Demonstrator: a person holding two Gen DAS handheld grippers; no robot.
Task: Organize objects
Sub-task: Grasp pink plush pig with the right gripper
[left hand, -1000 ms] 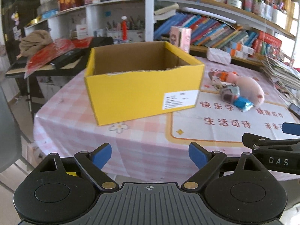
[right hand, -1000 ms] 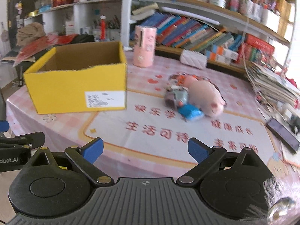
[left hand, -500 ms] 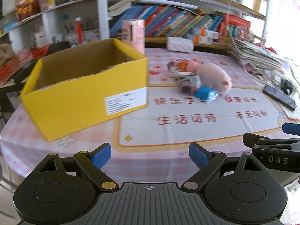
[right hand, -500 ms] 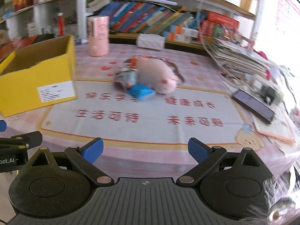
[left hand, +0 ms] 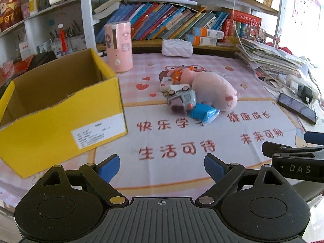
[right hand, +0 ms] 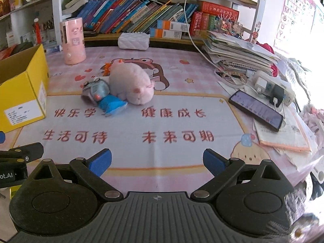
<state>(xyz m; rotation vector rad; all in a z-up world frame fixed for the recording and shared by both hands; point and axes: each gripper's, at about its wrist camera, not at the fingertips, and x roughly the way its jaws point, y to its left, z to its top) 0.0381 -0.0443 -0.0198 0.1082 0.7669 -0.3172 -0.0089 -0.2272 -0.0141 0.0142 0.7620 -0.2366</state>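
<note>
left gripper: jaws apart, empty | right gripper: jaws apart, empty | yellow box: table's left edge | plush pig: mid-table, touching toy car

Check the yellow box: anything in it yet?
Looks empty: the yellow box is open-topped, and only bare brown walls show inside. Its floor is hidden by the front wall.

A child's study room at home; crowded bookshelves behind; a cartoon-printed cloth covers the surface; an alphabet chart on the wall.
</note>
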